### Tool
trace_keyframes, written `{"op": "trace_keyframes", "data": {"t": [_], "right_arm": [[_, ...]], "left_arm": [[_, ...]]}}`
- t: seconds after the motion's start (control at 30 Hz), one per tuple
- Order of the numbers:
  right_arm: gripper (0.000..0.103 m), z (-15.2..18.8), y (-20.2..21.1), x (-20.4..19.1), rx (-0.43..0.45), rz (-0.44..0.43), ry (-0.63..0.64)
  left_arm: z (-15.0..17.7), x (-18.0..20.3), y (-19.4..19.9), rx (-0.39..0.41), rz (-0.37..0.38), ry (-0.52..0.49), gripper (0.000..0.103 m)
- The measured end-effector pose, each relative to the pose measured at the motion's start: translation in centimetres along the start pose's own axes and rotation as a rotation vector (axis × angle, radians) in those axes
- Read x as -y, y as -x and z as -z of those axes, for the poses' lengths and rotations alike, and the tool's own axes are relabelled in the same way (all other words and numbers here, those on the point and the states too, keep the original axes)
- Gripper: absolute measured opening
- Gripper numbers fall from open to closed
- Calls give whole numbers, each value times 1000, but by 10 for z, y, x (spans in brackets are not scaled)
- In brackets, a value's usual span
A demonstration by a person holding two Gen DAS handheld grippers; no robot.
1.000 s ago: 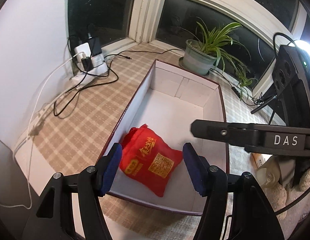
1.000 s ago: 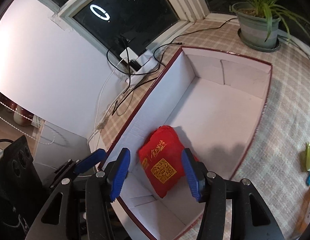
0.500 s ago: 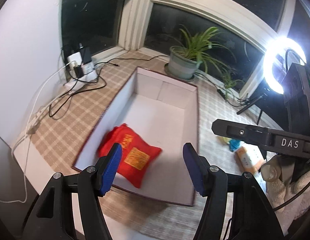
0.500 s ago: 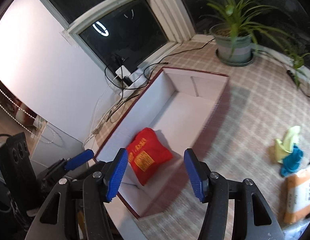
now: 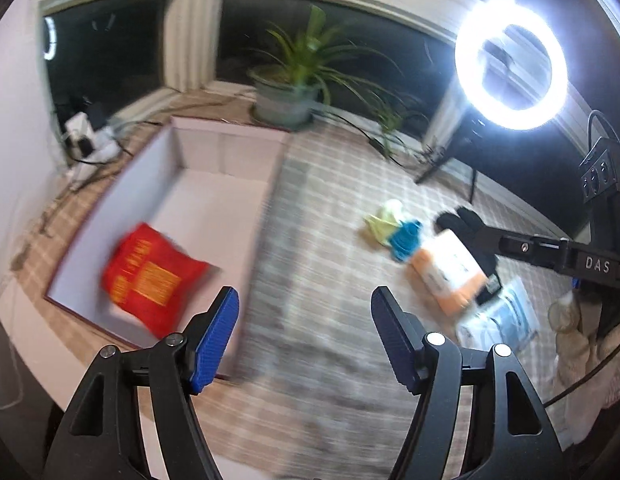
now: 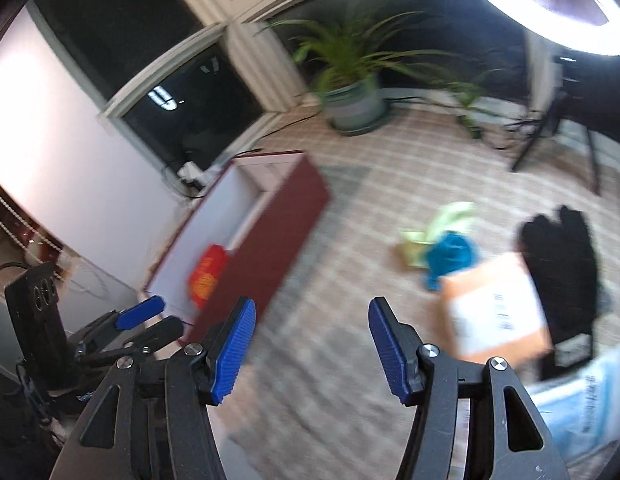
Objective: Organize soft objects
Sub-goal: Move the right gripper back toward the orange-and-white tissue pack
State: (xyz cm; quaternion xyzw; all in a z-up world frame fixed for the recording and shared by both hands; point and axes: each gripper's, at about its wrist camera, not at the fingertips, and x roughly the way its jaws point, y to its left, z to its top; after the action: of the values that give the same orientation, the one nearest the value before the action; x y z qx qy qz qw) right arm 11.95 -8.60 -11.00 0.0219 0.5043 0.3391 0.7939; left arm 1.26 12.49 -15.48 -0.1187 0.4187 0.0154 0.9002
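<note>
From the left wrist, the left gripper [image 5: 305, 334] hung over the checked mat [image 5: 329, 280], its jaws opening with nothing between them. The red pouch [image 5: 150, 276] lay in the near end of the box [image 5: 266, 184]. Well right of the box sat the loose pile: a yellow cloth [image 5: 383, 220], a teal cloth [image 5: 405, 240] and an orange pack [image 5: 449, 272]. A potted plant [image 5: 294, 92] and a ring light [image 5: 509, 64] stood by dark windows.

From the right wrist, the right gripper [image 6: 311, 346] was apart and empty too, aimed at bare mat short of the pile. A black glove [image 6: 561, 264] lay against the pack. I reckoned the next pick wanted a steadied hand, one item squarely between the pads, not a bunch.
</note>
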Motion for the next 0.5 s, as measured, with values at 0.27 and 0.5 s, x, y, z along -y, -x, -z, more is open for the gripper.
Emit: {"op": "trace_keyframes", "data": {"t": [0.27,0.5], "right_arm": [[55,9,27,79,-32,71,-51],[55,3,15,127,-129,88,-60]], "left_arm": [[20,60,-33,-74,52,-8,77],[31,101,-68,-148,23,15,77]]}}
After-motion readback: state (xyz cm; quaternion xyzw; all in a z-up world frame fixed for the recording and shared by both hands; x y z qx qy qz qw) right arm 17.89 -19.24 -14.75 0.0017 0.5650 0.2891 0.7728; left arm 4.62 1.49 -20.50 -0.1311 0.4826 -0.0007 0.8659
